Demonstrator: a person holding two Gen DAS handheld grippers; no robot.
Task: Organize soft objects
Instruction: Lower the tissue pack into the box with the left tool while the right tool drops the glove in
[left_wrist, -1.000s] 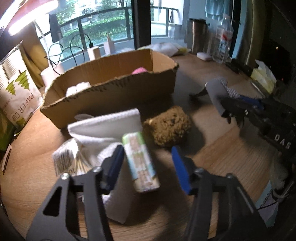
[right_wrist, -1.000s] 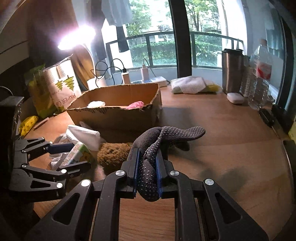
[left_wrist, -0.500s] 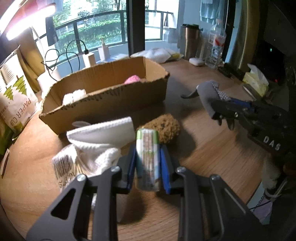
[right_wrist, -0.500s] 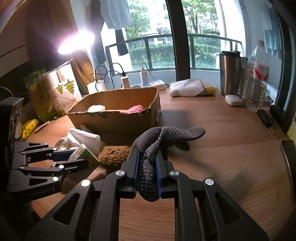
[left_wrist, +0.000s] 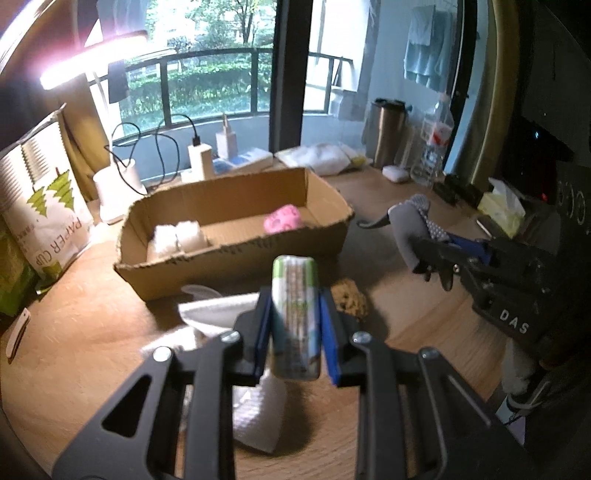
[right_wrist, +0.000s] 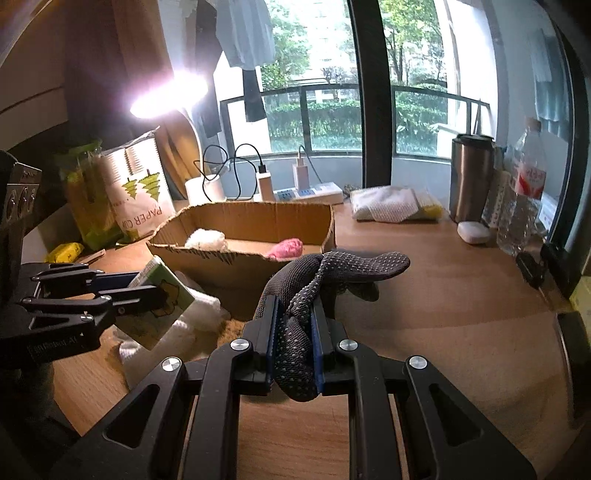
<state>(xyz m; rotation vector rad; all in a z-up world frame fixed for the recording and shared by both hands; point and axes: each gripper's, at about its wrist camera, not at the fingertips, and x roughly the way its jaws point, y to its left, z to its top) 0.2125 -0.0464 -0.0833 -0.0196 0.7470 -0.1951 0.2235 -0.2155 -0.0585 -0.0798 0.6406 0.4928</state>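
Lifted since a second ago, the tissue pack (left_wrist: 295, 317) sits clamped in the left gripper (left_wrist: 295, 321), clear of the tabletop (left_wrist: 74, 325). Right gripper (right_wrist: 294, 334) fingers pinch the grey glove (right_wrist: 332, 269). Cardboard box (left_wrist: 236, 254) at 12 o'clock: either load could clip its near wall, or the limp glove could snag.

box (left_wrist: 236, 254): i see rough brown cardboard
glove (right_wrist: 332, 273): bumpy grey knit cloth
table (right_wrist: 443, 314): smooth wood
pack (left_wrist: 295, 317): shiny plastic wrap

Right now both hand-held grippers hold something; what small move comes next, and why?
Probably carry the tissue pack, clamped in the left hand-held gripper, forward over the cardboard box: it hangs clear of the table and the box lies open just ahead.
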